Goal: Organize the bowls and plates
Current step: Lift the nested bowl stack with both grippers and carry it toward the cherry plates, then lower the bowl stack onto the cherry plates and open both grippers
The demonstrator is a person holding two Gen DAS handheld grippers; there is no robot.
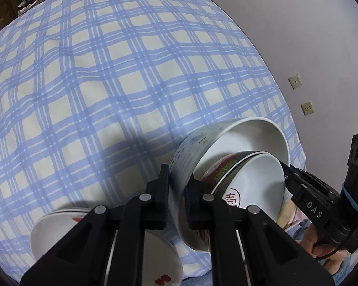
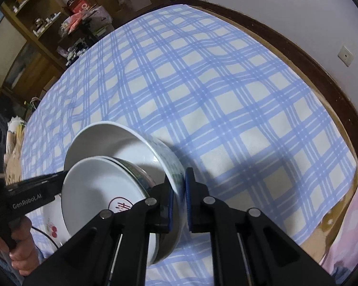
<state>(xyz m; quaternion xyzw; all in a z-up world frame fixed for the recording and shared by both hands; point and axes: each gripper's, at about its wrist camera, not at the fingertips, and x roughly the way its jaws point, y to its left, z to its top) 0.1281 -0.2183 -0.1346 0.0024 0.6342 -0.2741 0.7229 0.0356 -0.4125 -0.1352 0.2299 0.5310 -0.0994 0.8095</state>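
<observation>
A large white bowl with a blue-green pattern outside hangs tilted over the checked cloth. Nested in it is a smaller bowl, white inside, with a red and green band outside and a red character in a circle. My left gripper is shut on the large bowl's wall, one pad inside and one outside. My right gripper grips the opposite wall the same way. Each gripper shows in the other's view: the right gripper, the left gripper. A white plate with red fruit marks lies on the cloth beneath.
The blue-and-white checked cloth covers a round table with a dark wooden rim. A pale wall with sockets stands close on the right. Wooden shelves with clutter stand at the far left. A hand holds the left gripper's handle.
</observation>
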